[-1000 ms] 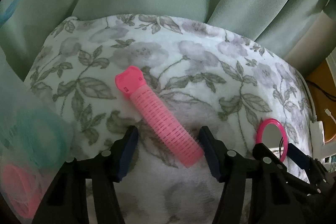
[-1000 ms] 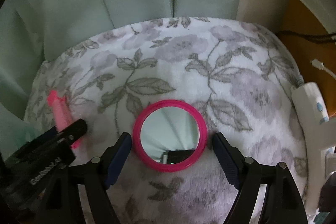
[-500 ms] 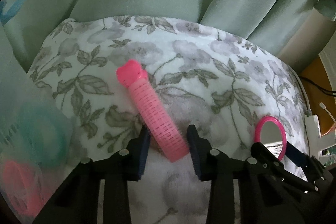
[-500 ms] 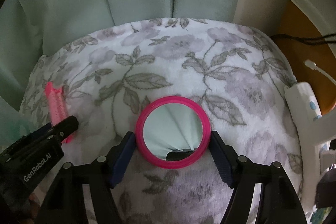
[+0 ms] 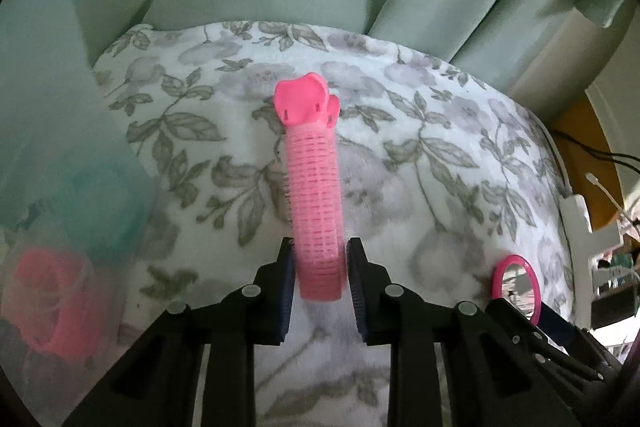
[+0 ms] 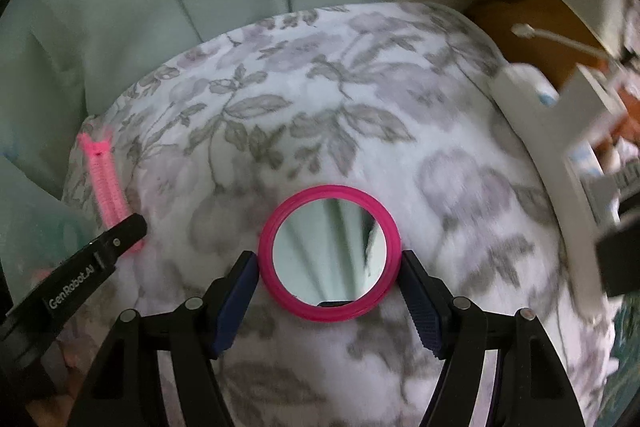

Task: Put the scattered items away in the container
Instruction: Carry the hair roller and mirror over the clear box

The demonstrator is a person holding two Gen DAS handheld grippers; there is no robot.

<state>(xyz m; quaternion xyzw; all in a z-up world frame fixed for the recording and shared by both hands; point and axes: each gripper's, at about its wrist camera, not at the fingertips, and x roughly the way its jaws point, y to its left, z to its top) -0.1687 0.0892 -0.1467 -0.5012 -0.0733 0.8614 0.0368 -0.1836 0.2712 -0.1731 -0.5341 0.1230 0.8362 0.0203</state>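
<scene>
Since a second ago, the left gripper (image 5: 319, 281) has closed its fingers onto the near end of the pink hair roller (image 5: 316, 195), now pointing straight away, clip end far, over the floral blanket (image 5: 440, 155); a translucent container (image 5: 52, 227) sits left. Right view: the right gripper (image 6: 329, 293) has clamped the pink round mirror (image 6: 329, 254), lying flat.
</scene>
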